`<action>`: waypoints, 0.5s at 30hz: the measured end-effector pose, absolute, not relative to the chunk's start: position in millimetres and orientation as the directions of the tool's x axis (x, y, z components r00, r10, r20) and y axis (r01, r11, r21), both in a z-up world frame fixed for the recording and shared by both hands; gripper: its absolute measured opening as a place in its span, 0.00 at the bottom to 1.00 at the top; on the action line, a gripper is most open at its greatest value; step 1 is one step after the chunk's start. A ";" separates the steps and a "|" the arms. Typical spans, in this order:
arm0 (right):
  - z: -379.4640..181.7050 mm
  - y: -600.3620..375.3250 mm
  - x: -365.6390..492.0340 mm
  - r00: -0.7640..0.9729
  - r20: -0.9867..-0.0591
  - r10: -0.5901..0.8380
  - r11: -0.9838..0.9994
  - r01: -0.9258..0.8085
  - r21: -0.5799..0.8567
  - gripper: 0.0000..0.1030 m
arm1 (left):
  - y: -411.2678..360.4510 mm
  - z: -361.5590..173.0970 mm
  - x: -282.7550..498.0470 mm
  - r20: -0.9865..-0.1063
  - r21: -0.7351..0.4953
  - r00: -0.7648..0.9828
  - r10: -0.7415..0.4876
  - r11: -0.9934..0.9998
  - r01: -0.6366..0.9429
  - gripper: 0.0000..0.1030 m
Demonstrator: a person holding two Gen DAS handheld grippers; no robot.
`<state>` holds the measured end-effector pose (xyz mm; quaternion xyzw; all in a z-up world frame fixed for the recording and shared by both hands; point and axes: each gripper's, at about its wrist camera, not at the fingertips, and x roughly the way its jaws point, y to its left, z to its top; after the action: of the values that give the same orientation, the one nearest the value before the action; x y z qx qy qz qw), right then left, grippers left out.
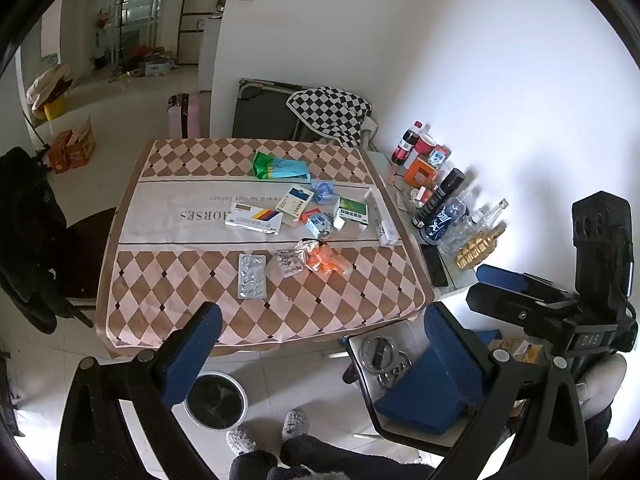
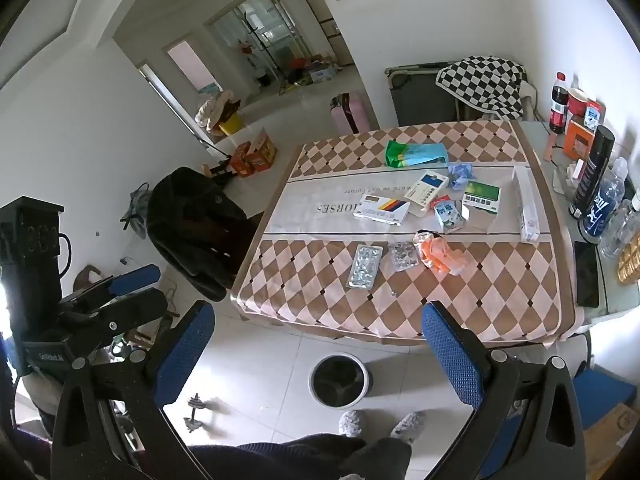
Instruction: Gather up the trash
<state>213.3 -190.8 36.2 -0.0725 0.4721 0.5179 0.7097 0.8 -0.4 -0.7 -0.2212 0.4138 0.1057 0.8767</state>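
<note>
Trash lies on the checked tablecloth (image 1: 180,280) (image 2: 500,300): a foil pill blister (image 1: 252,276) (image 2: 364,266), an orange wrapper (image 1: 324,260) (image 2: 438,254), several medicine boxes (image 1: 254,219) (image 2: 384,210), a small carton (image 1: 320,226) (image 2: 449,213) and a green-blue bag (image 1: 280,168) (image 2: 416,155). A round bin (image 1: 216,400) (image 2: 340,380) stands on the floor before the table. My left gripper (image 1: 324,344) (image 2: 154,286) and right gripper (image 2: 320,340) (image 1: 486,286) hover short of the table's near edge, both open and holding nothing.
A glass side table at the right carries bottles (image 1: 440,208) (image 2: 592,176) and a phone (image 1: 436,266) (image 2: 587,276). A chair draped with a black jacket (image 1: 28,232) (image 2: 196,220) stands left of the table. A blue seat (image 1: 420,392), a dumbbell (image 2: 196,412) and the person's slippers (image 2: 352,424) are on the floor.
</note>
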 end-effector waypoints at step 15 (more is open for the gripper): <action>37.7 -196.5 212.7 0.014 -0.747 0.664 0.453 -0.803 0.387 1.00 | -0.5 -0.6 0.0 -0.769 -0.300 0.640 0.001 0.883 -0.361 1.00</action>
<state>212.7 -196.5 37.7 -0.0733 0.4739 0.5179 0.7084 0.0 -0.5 -0.6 -0.2190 0.4118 0.1030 0.8785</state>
